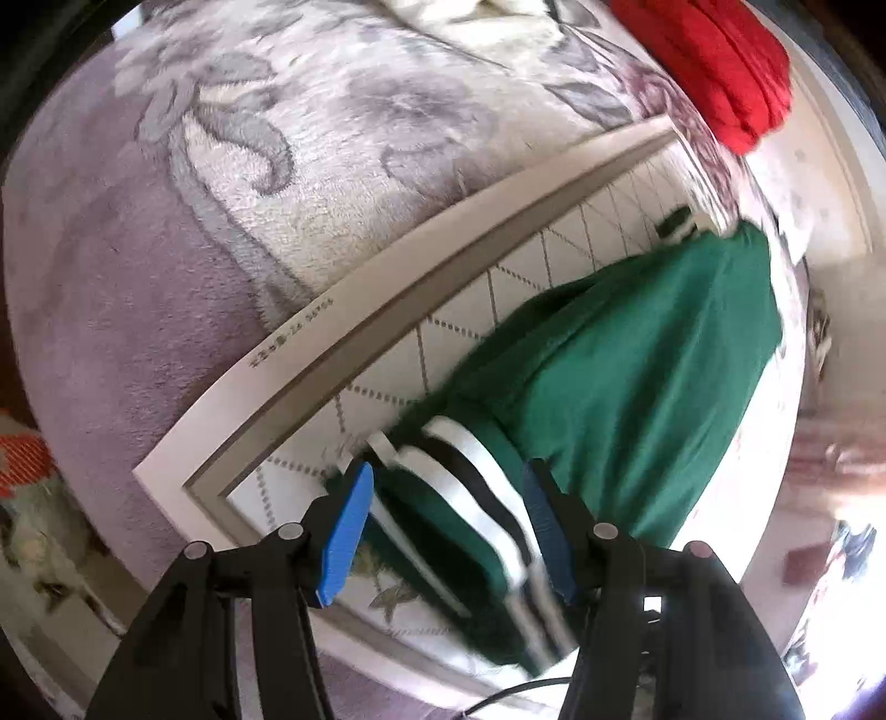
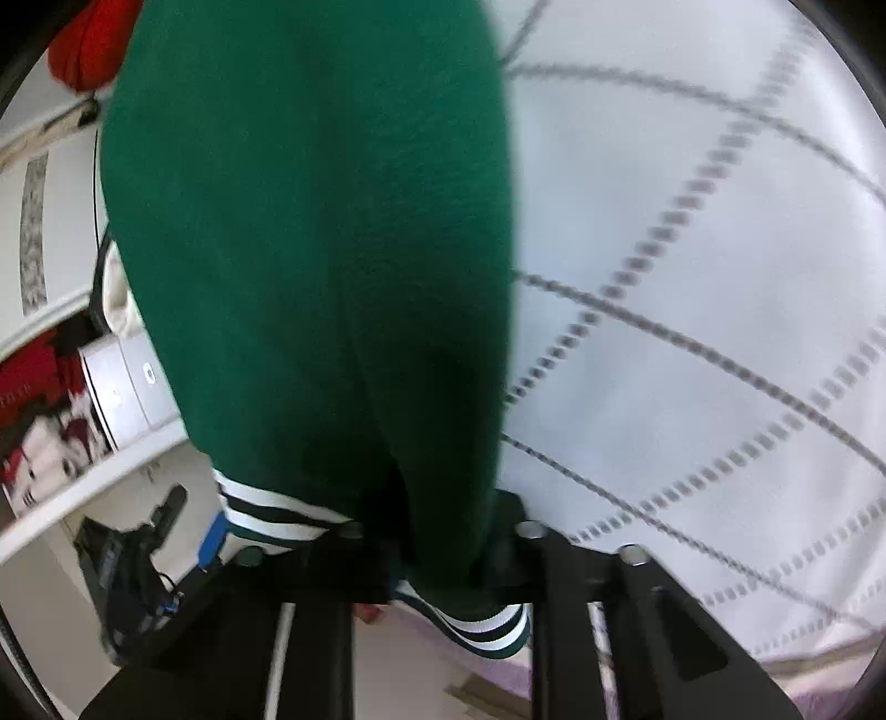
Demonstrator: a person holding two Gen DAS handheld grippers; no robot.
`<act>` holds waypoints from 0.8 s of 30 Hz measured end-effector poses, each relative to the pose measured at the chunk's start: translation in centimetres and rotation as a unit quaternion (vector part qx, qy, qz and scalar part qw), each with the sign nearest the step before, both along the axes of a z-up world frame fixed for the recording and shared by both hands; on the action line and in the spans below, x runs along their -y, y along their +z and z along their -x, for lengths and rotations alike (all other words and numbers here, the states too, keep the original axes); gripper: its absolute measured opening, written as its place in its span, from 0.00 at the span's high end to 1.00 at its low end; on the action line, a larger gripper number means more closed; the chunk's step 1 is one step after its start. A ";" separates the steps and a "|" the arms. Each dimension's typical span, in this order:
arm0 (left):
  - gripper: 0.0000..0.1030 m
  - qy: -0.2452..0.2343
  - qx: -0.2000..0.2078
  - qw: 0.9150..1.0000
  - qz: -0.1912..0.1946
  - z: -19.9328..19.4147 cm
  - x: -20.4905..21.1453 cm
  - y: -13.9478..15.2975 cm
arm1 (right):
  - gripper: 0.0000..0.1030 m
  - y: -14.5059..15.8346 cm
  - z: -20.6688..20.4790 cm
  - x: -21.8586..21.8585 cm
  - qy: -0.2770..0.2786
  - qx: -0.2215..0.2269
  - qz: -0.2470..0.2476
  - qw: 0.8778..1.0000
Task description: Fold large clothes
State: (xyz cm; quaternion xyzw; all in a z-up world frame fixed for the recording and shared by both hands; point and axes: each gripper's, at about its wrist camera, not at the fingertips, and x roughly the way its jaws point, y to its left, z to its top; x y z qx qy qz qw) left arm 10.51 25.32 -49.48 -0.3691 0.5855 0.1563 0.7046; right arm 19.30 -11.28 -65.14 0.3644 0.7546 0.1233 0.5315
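A green garment (image 1: pixel 626 376) with a white-and-black striped hem lies on a white quilted mat (image 1: pixel 559 243). My left gripper (image 1: pixel 448 515) has its blue pads (image 1: pixel 346 531) wide apart, with the striped hem (image 1: pixel 470 476) between them, not pinched. In the right wrist view the same green garment (image 2: pixel 310 249) hangs in front of the lens, and my right gripper (image 2: pixel 437 531) is shut on its striped hem (image 2: pixel 487 626); the cloth hides its fingertips. The left gripper (image 2: pixel 210 543) shows at the lower left there.
The mat lies on a purple floral blanket (image 1: pixel 221 183), with a white-grey border (image 1: pixel 421 266). A red garment (image 1: pixel 720 72) lies at the far right, and pale cloth (image 1: pixel 470 16) at the top. Shelves with a white box (image 2: pixel 122 382) stand left in the right wrist view.
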 end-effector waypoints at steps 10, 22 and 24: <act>0.48 -0.096 -0.048 0.988 0.114 3.9 11.2 -3.5 | 0.79 4.3 1.9 14.8 0.077 0.001 0.174 0.982; 0.81 -0.193 -0.015 0.979 0.065 2.0 20.4 -5.1 | 0.42 3.8 5.4 15.7 0.118 0.000 0.134 0.984; 0.83 -0.186 -0.002 0.980 0.070 2.6 20.4 -3.5 | 0.72 3.7 6.6 15.2 0.106 0.009 0.134 0.985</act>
